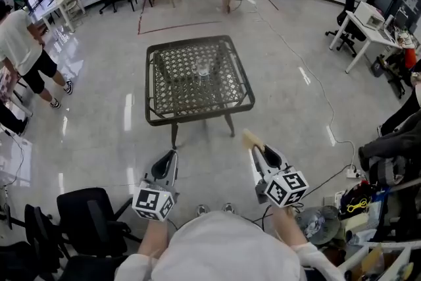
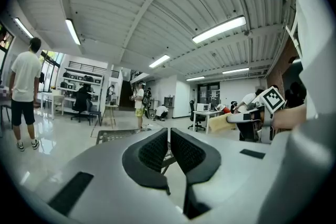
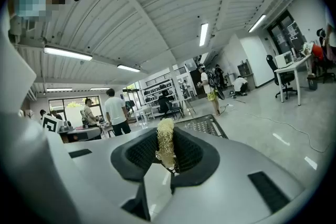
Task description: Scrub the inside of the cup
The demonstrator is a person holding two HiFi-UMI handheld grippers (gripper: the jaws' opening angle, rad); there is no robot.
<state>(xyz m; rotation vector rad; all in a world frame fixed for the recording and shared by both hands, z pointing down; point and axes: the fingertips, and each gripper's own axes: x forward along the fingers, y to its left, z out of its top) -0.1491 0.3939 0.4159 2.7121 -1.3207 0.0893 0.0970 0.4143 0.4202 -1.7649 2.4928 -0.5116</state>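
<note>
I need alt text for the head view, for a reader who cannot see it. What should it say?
Seen from above, a person holds two grippers short of a metal lattice table with a clear cup on it. The right gripper is shut on a pale yellow brush; the left gripper is shut and empty.

The person wears a white short-sleeved top (image 1: 217,247). The left gripper (image 2: 169,138) and the right gripper (image 3: 167,140) are alike: smooth pale grey plastic shells that taper toward the jaws, with black textured pads (image 2: 153,150) lining the jaws and black rectangular insets (image 2: 71,192) set into the shell. A white cube with black square markers (image 1: 154,203) sits at the rear of each.
</note>
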